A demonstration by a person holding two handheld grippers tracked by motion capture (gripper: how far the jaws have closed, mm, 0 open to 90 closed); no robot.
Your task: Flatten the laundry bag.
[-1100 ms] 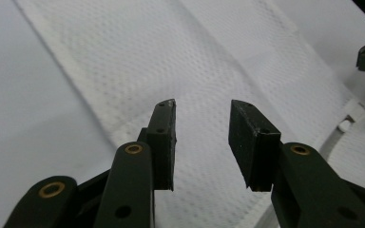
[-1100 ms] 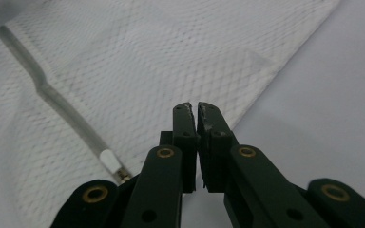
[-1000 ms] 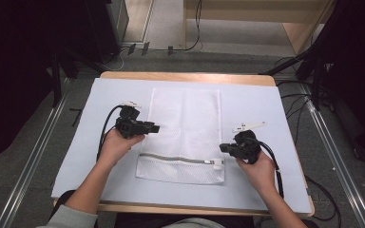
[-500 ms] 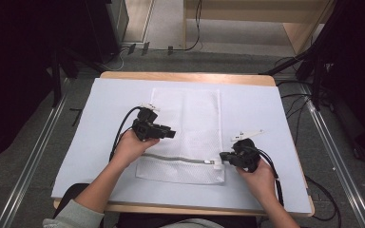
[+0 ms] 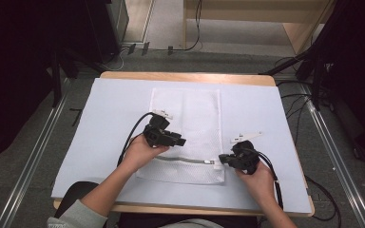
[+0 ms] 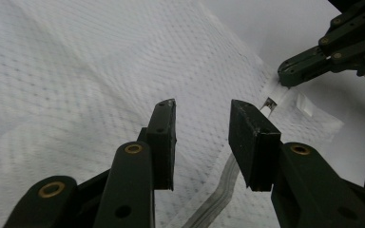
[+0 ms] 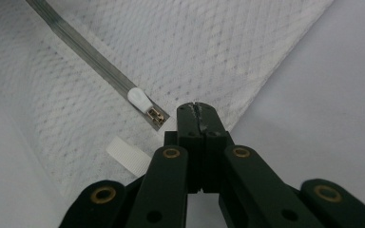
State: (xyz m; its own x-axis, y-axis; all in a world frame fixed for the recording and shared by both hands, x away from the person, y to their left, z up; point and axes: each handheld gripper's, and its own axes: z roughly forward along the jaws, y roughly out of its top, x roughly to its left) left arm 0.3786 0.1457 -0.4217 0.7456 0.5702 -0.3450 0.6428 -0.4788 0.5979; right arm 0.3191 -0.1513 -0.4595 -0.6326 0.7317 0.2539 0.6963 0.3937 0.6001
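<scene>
Mesh laundry bag (image 5: 186,128) lies flat on the tabletop (image 5: 266,104); its zipper (image 5: 185,160) runs along the near end. Right tongs (image 7: 198,108), closed, pinch the bag's corner beside the zipper pull (image 7: 140,98). Left tongs (image 6: 202,142) hover half-open above the zipper and probably must descend to grip the fabric. A white loop tab (image 7: 128,154) lies near the pull; nothing blocks.
</scene>
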